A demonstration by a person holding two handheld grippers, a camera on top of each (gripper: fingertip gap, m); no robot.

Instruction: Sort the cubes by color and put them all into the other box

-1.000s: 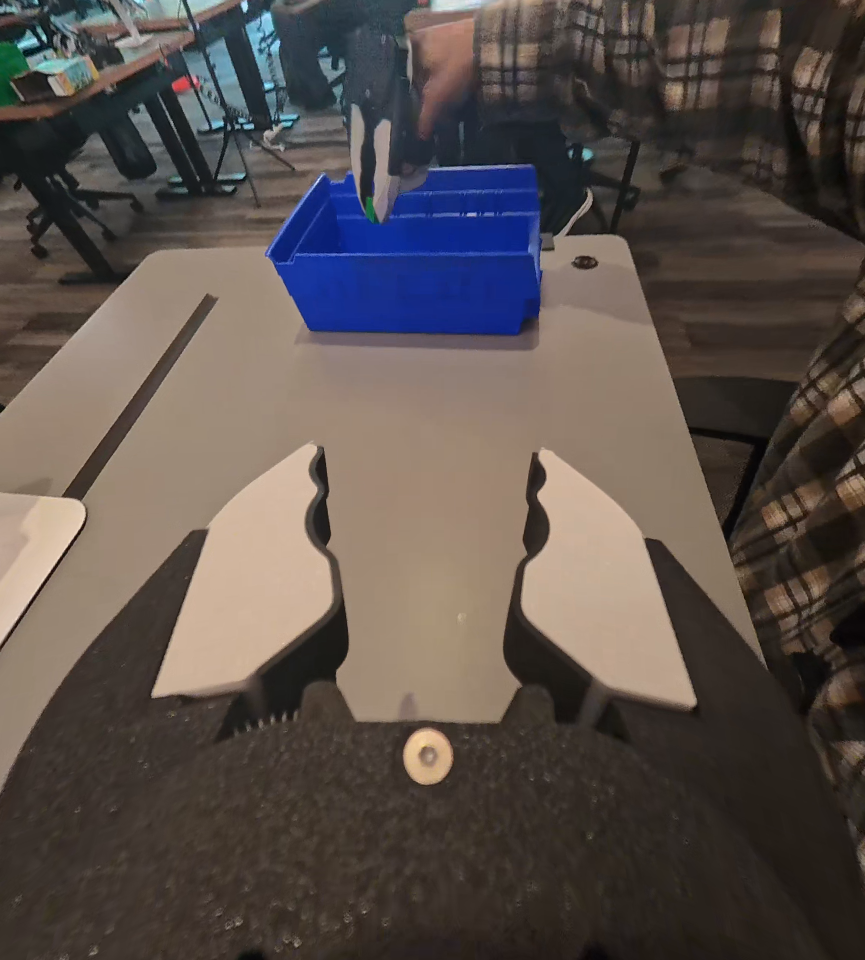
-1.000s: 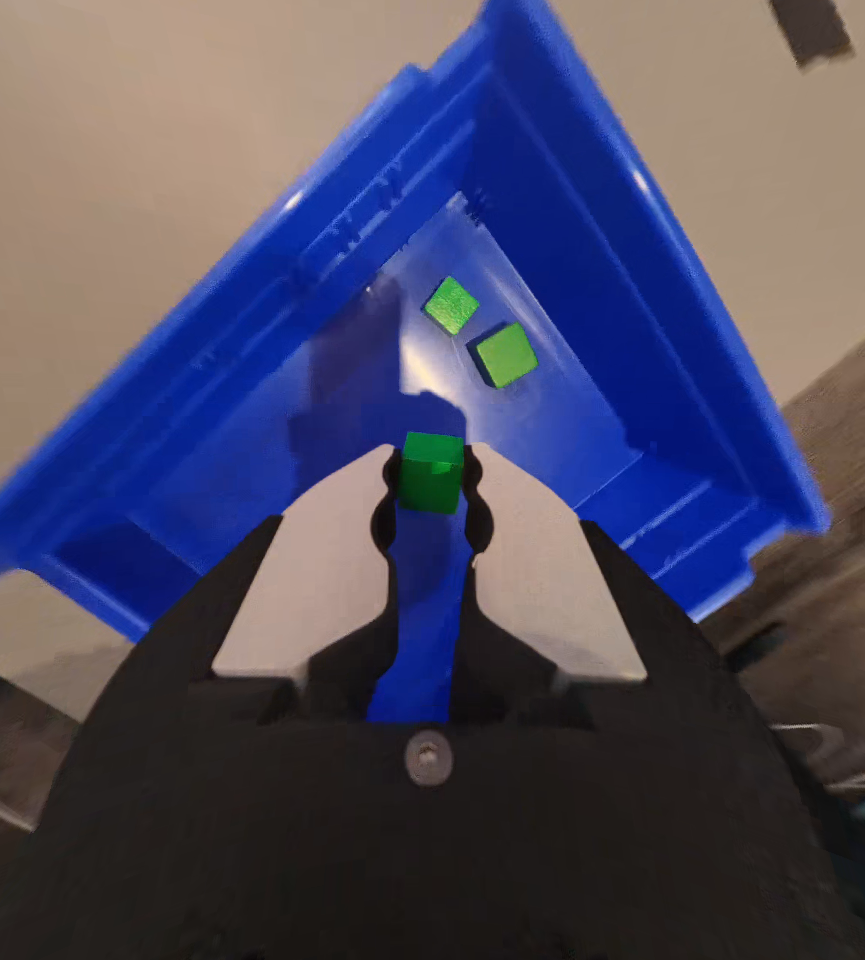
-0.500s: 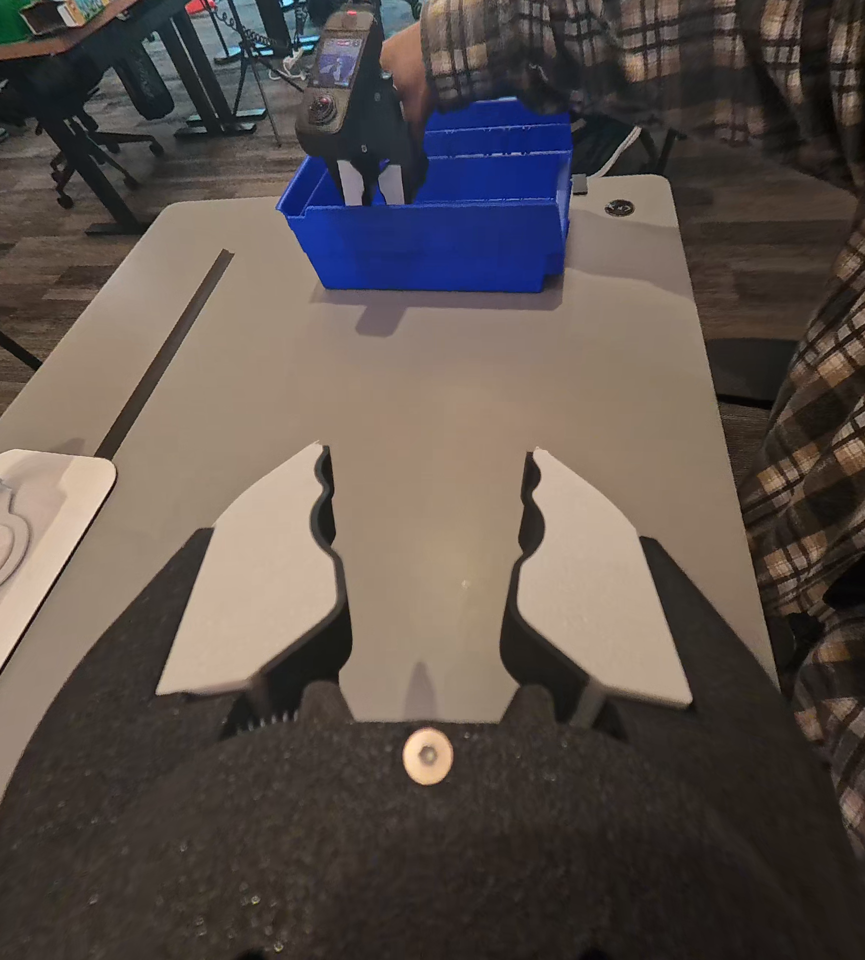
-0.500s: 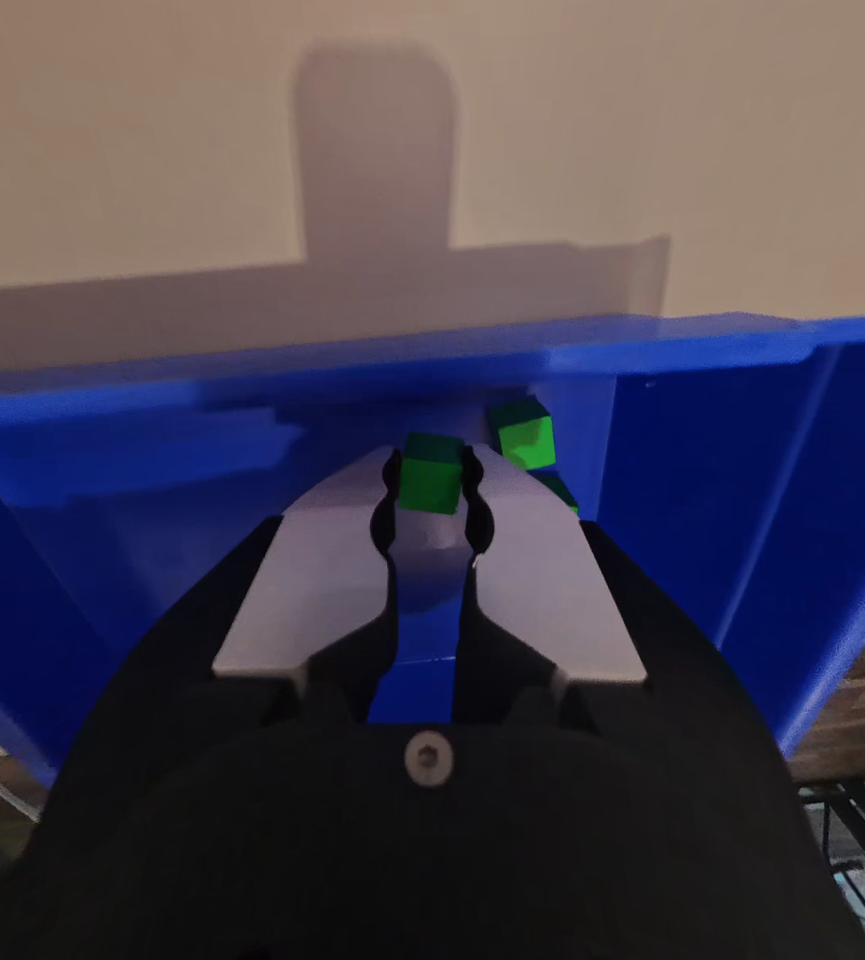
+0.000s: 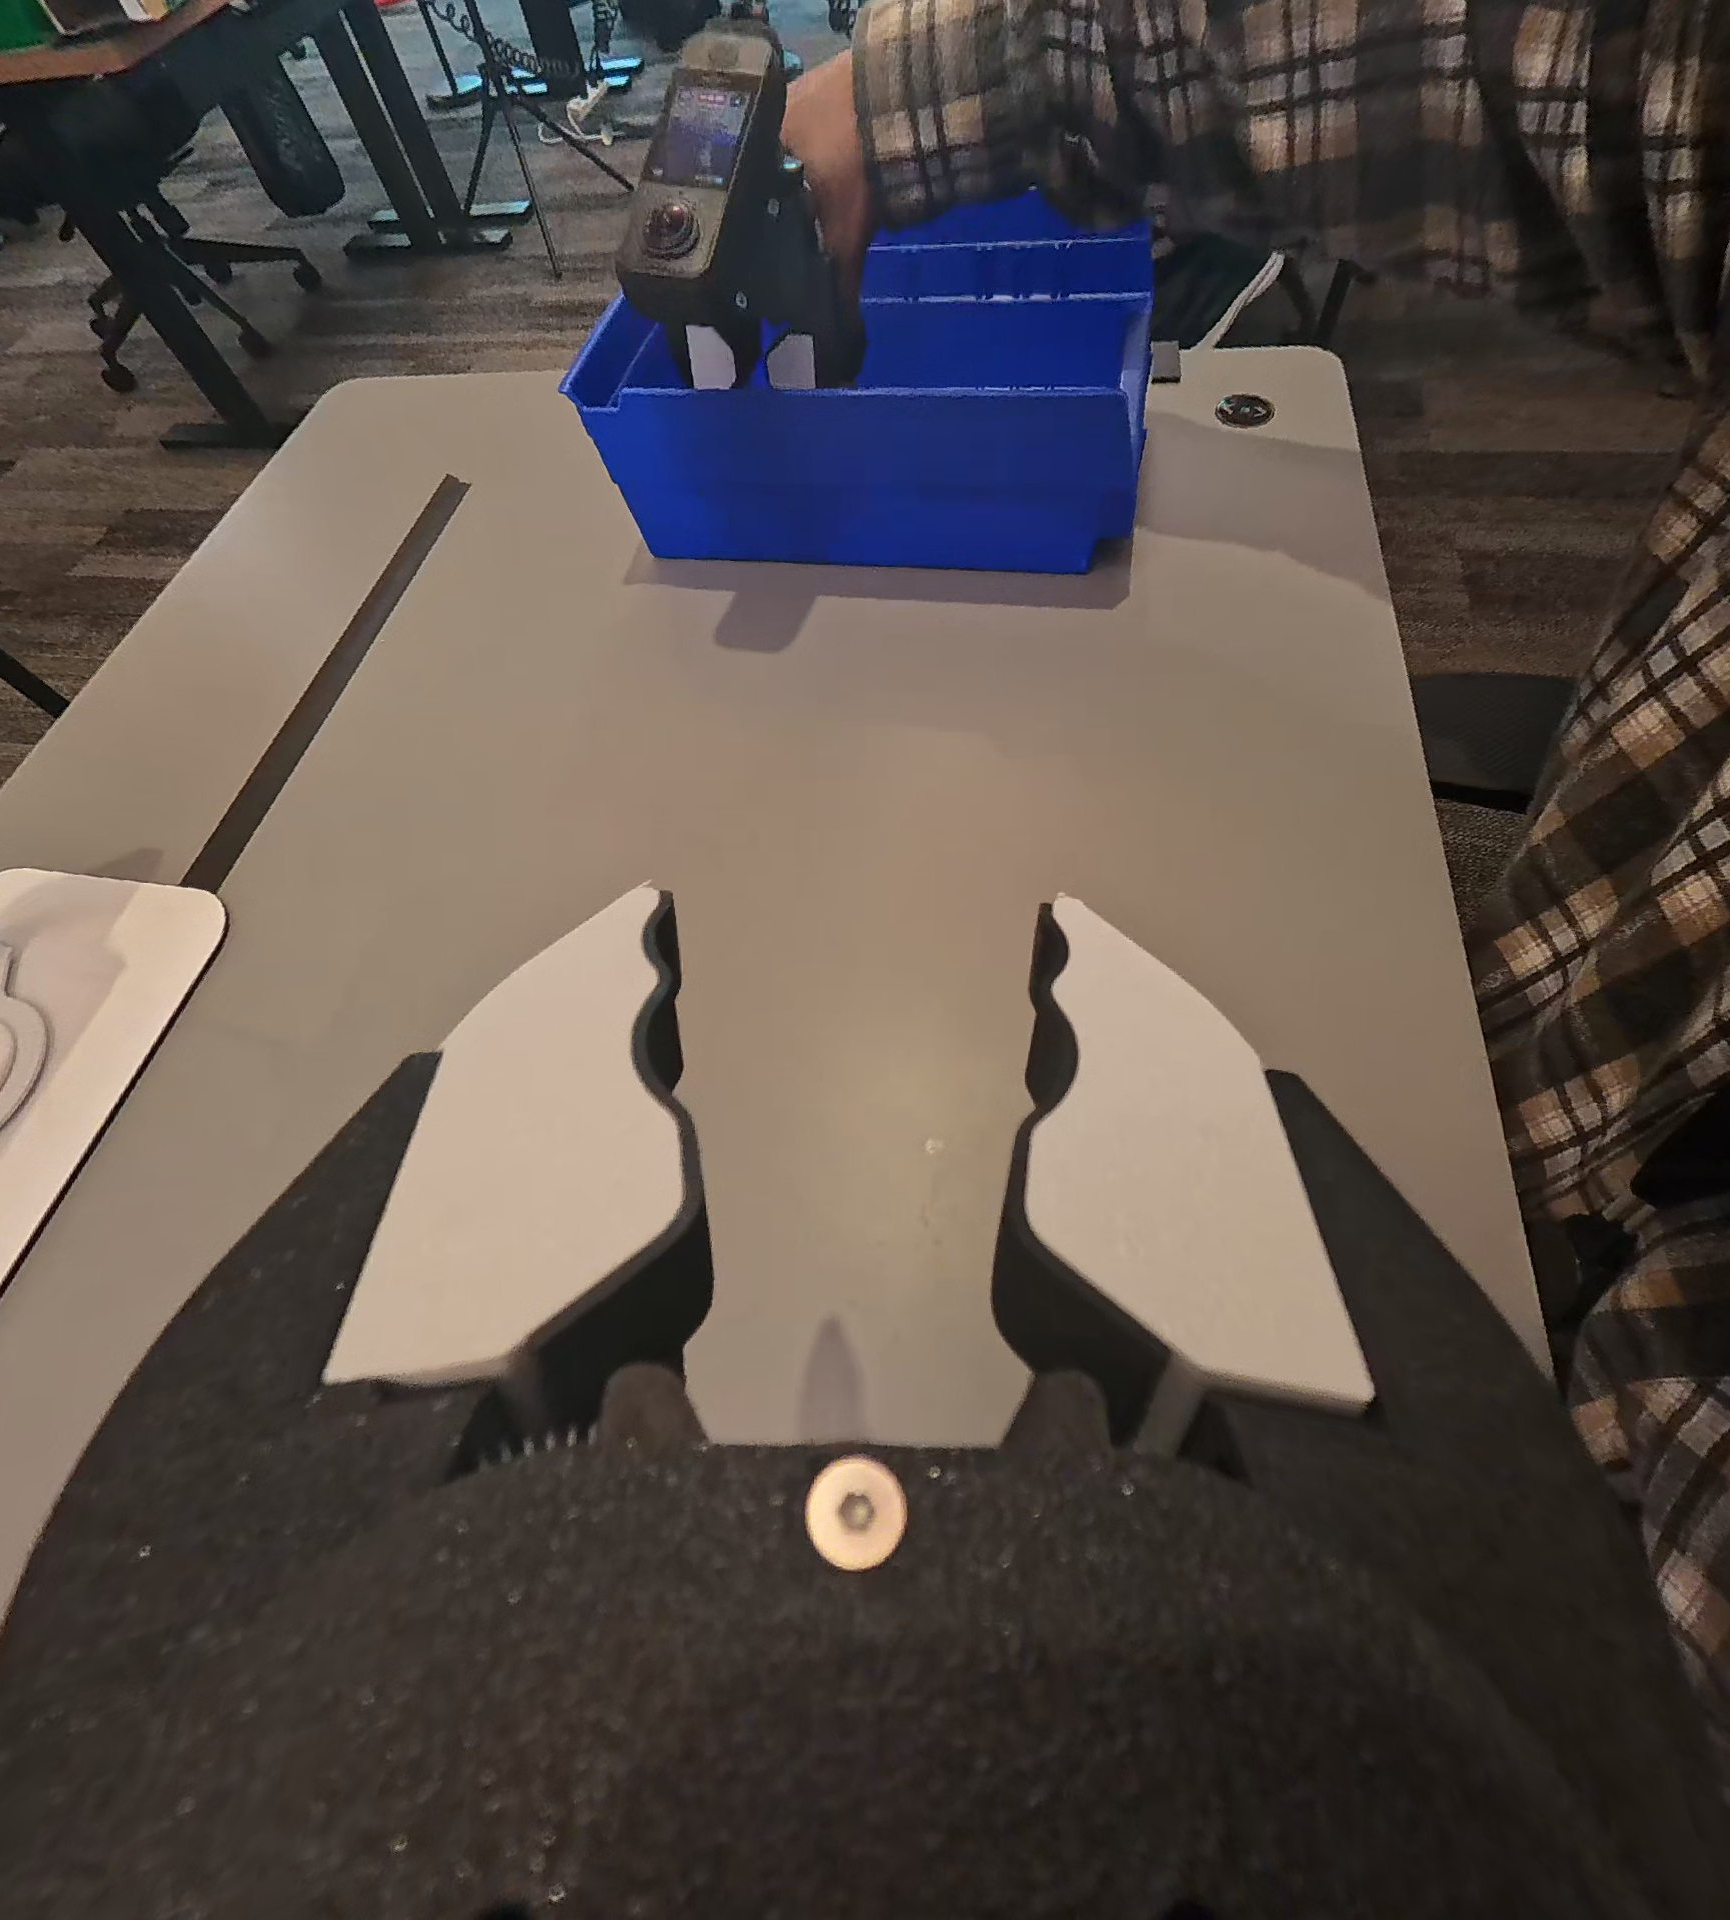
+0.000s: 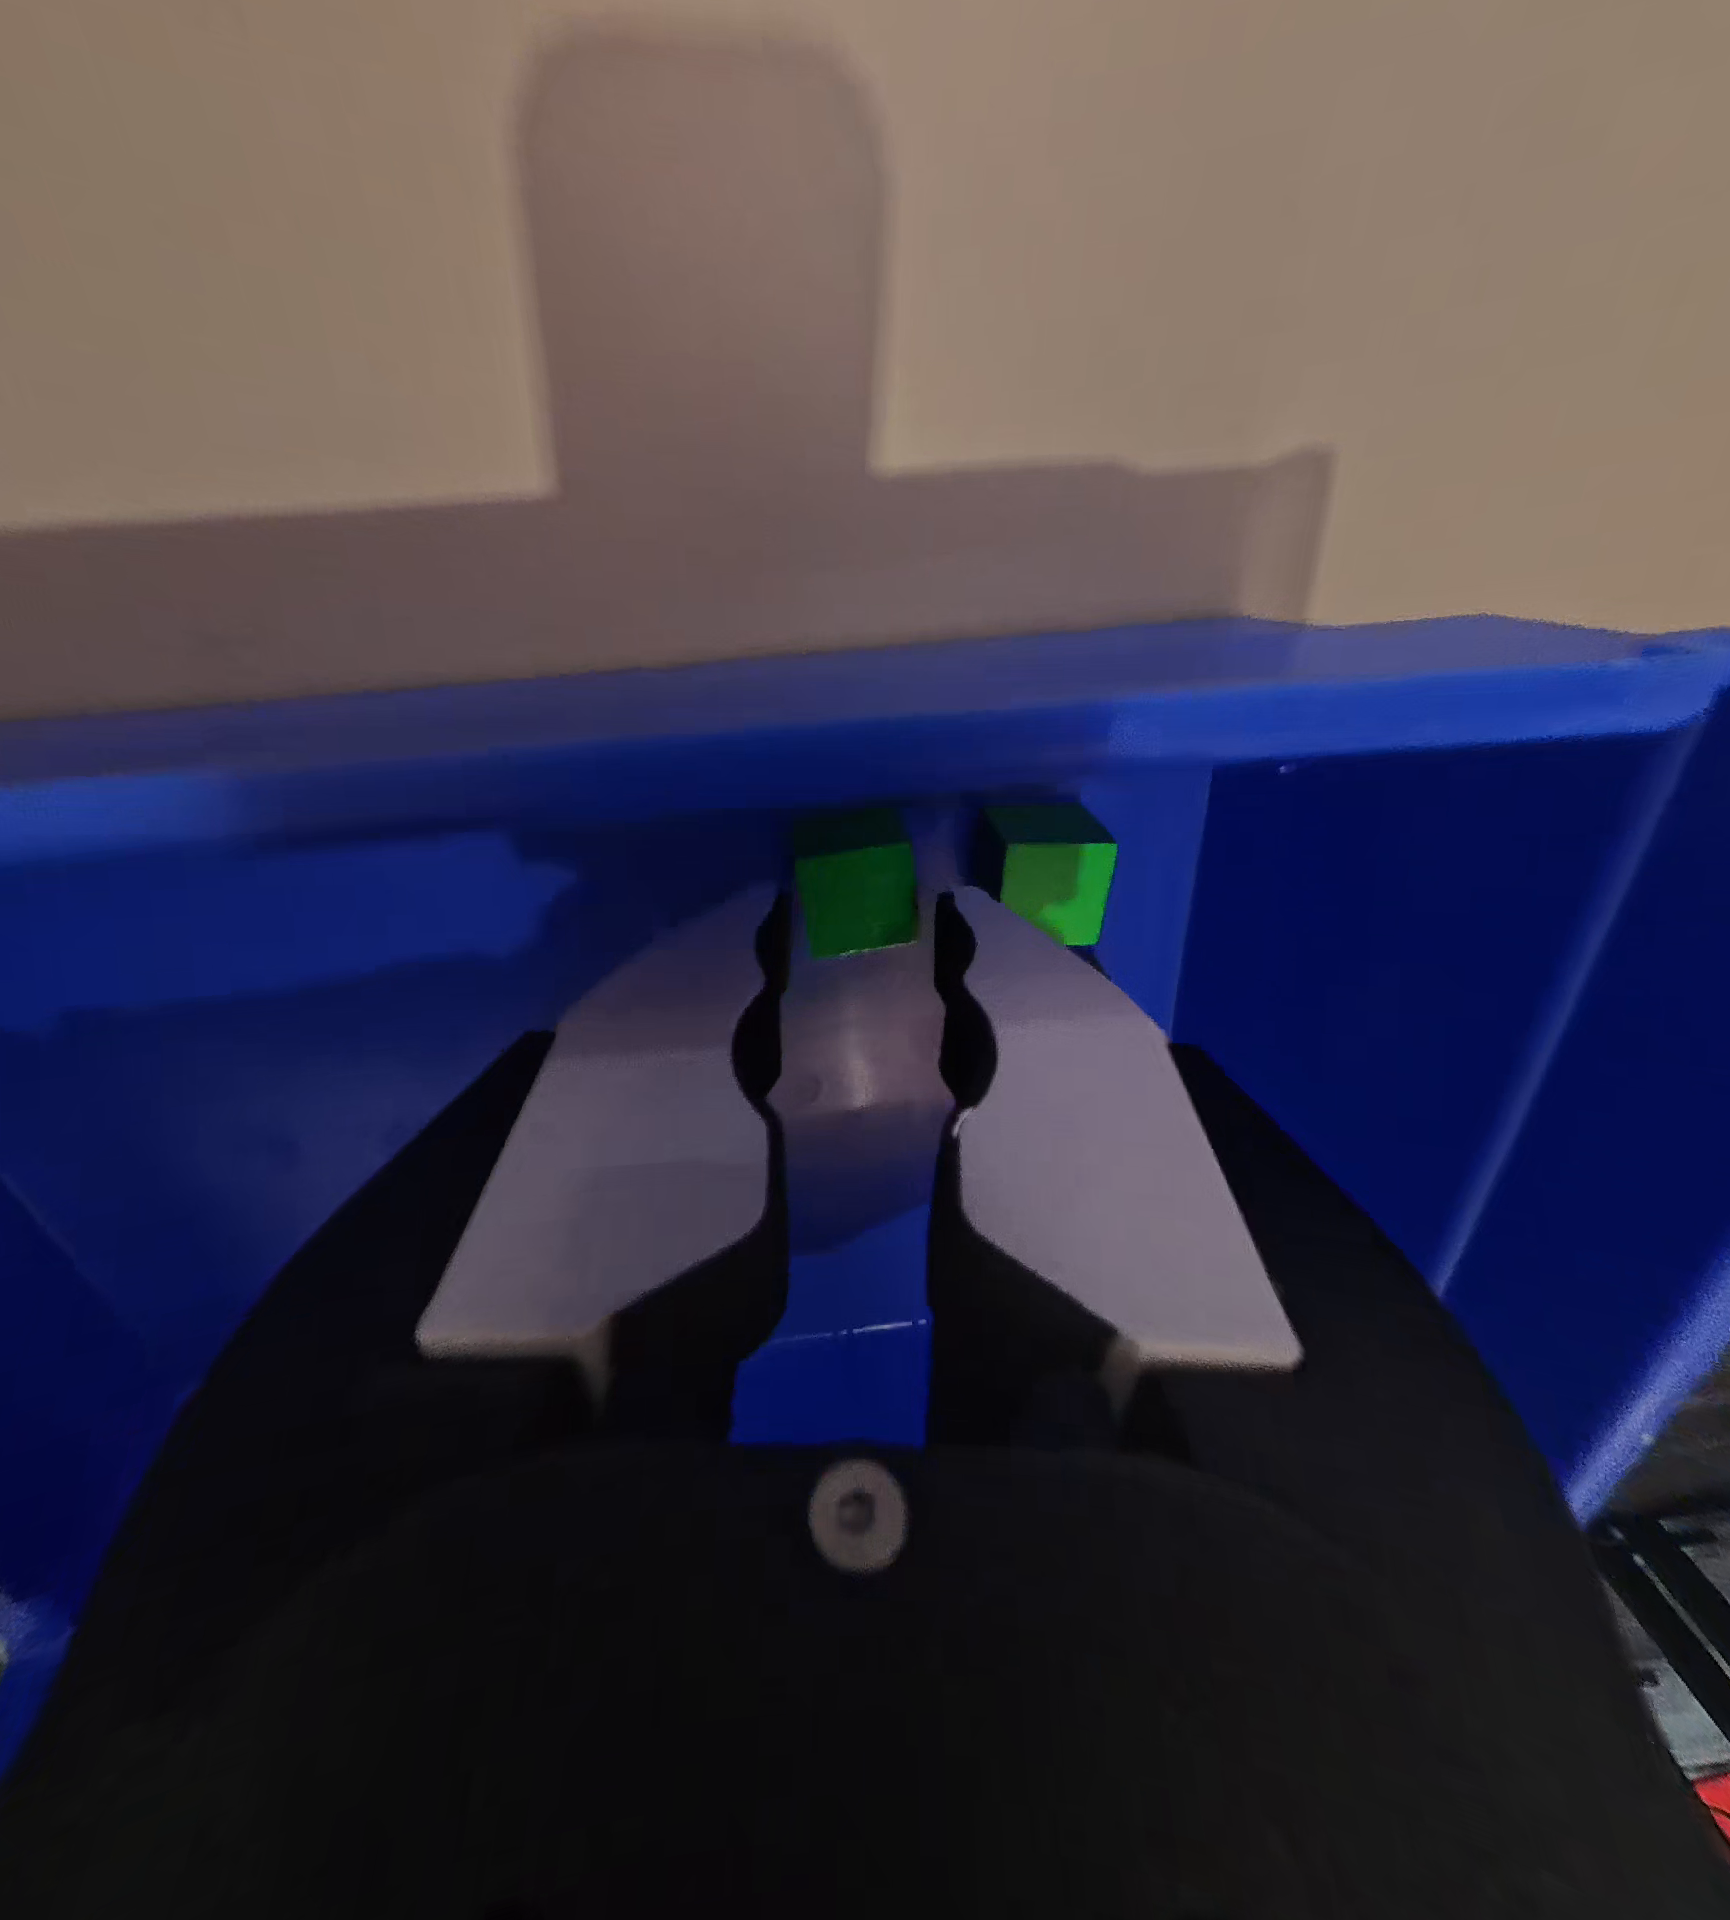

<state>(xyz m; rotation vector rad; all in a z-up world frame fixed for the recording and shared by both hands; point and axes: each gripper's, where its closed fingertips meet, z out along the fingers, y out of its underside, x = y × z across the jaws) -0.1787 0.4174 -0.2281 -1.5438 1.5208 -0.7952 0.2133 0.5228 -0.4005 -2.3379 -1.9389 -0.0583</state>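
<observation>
A blue bin [image 5: 871, 488] stands at the far end of the grey table [image 5: 840, 727]. My right gripper [image 5: 736, 364] reaches down into its left end. In the right wrist view the right gripper [image 6: 861, 899] is slightly open. A green cube [image 6: 856, 883] rests on the bin floor just past its fingertips, with a small gap on the right side. A second green cube [image 6: 1053, 883] sits beside it against the bin wall [image 6: 1412, 987]. My left gripper [image 5: 856, 899] is open and empty above the near half of the table.
A second blue bin [image 5: 1027, 255] stands right behind the first. A white pad [image 5: 61, 1039] lies at the table's left edge. A person's plaid sleeve [image 5: 1671, 831] runs along the right side. Desks and chairs stand beyond the table.
My right gripper lowered into the bin with the green cube, then opened a little; the cube now sits beyond the fingertips beside the other one. My left gripper stayed open and rose slightly.
</observation>
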